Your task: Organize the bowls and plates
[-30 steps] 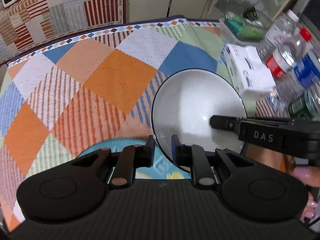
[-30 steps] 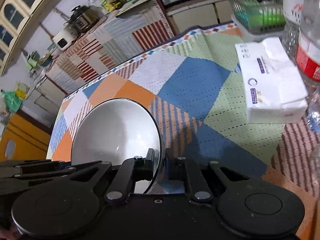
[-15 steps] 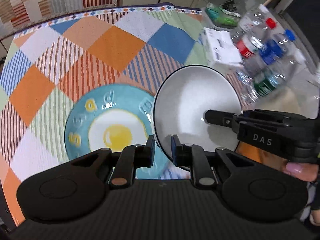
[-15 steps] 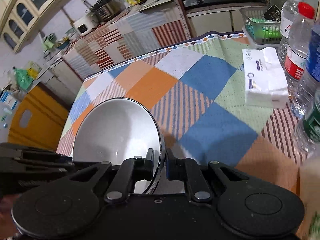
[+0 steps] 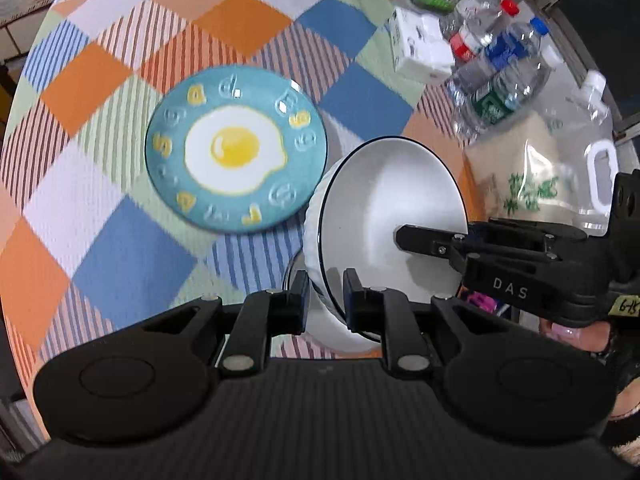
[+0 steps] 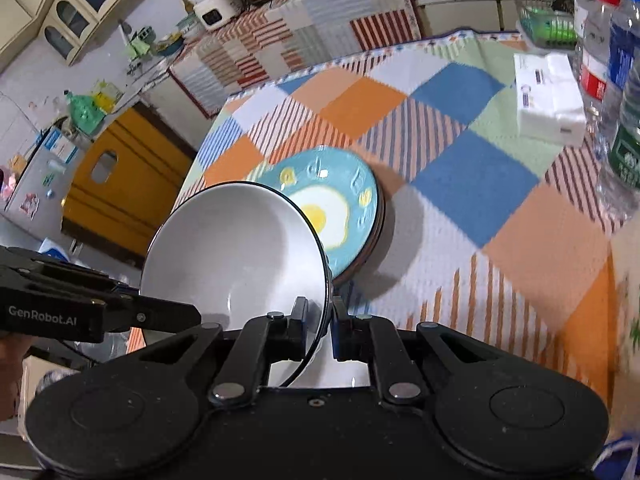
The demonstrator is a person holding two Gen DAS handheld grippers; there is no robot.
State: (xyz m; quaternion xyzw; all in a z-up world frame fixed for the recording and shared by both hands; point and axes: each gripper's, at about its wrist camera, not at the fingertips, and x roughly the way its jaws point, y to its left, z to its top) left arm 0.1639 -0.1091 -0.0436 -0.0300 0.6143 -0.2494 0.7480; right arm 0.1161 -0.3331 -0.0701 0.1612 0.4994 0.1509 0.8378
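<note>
I hold a white bowl (image 5: 384, 208) with a dark rim, tilted, above the checked tablecloth (image 5: 132, 248). My left gripper (image 5: 326, 294) is shut on its near rim. In the left wrist view my right gripper (image 5: 404, 236) reaches in from the right and pinches the opposite rim. The right wrist view shows the bowl (image 6: 232, 248) with the right gripper (image 6: 320, 314) shut on its edge and the left gripper (image 6: 188, 316) coming in from the left. A teal plate (image 5: 236, 148) with a fried-egg picture lies on the cloth beyond the bowl. The plate (image 6: 344, 208) tops a low stack.
A white tissue pack (image 5: 420, 46) and several water bottles (image 5: 496, 60) stand at the table's right side, with a clear bag (image 5: 560, 172) nearer. A green basket (image 6: 548, 24) sits at the far corner. A yellow cabinet (image 6: 128, 188) stands past the table's left edge.
Both grippers have carried the bowl up and back across the table, still shut on it. The egg plate has come fully into view and now sits beyond the bowl.
</note>
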